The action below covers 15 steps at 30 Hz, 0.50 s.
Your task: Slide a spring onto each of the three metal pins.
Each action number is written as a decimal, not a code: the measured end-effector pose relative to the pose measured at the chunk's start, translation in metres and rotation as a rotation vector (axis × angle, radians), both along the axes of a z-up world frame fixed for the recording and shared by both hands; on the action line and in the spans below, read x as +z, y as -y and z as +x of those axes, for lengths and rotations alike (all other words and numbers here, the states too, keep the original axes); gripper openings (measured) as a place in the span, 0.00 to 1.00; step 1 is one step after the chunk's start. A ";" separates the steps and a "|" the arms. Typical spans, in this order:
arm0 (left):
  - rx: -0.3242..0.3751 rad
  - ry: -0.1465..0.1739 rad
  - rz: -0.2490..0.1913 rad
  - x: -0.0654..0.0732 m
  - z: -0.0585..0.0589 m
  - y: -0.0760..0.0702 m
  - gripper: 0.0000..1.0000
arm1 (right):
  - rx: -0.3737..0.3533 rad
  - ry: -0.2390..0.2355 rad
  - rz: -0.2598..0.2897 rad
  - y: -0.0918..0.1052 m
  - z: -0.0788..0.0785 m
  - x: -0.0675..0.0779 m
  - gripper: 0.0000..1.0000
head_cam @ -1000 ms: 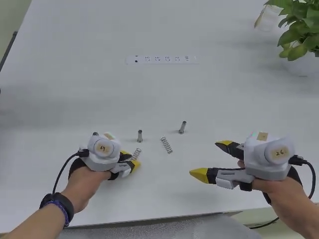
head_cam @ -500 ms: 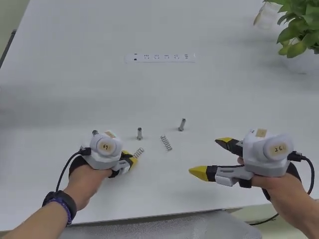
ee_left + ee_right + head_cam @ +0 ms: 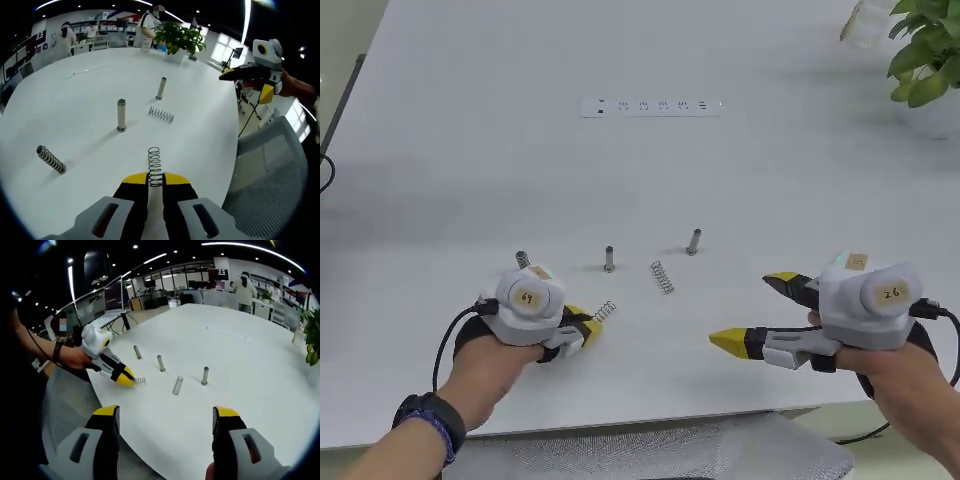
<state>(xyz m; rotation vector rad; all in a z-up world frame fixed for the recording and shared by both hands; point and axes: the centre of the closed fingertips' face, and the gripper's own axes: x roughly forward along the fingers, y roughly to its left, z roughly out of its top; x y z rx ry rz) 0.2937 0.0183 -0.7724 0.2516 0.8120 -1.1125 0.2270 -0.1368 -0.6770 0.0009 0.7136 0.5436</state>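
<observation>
Left tool: clamping one end of a spring, near the desk's front-left edge; bare middle pin standing near, beyond it; right tool: jaws gaping, carrying nothing, hovering by the front-right edge; second spring lying loose between middle pin and right pin; advice: be tipping the held spring upright, centring its bore over the pin's tip, lowering slowly, letting go late.
</observation>
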 end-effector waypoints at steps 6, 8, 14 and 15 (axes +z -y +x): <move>0.040 -0.001 -0.036 0.013 0.007 -0.008 0.03 | 0.003 0.006 0.002 -0.001 0.001 0.003 0.75; 0.040 0.005 -0.041 0.017 0.008 -0.010 0.03 | 0.008 0.005 0.000 -0.001 0.001 0.002 0.75; 0.034 0.015 -0.047 0.025 0.004 -0.015 0.02 | 0.016 0.007 0.000 -0.004 0.000 0.003 0.74; 0.030 0.020 -0.048 0.027 0.003 -0.017 0.02 | 0.019 0.007 0.000 -0.005 0.000 0.003 0.74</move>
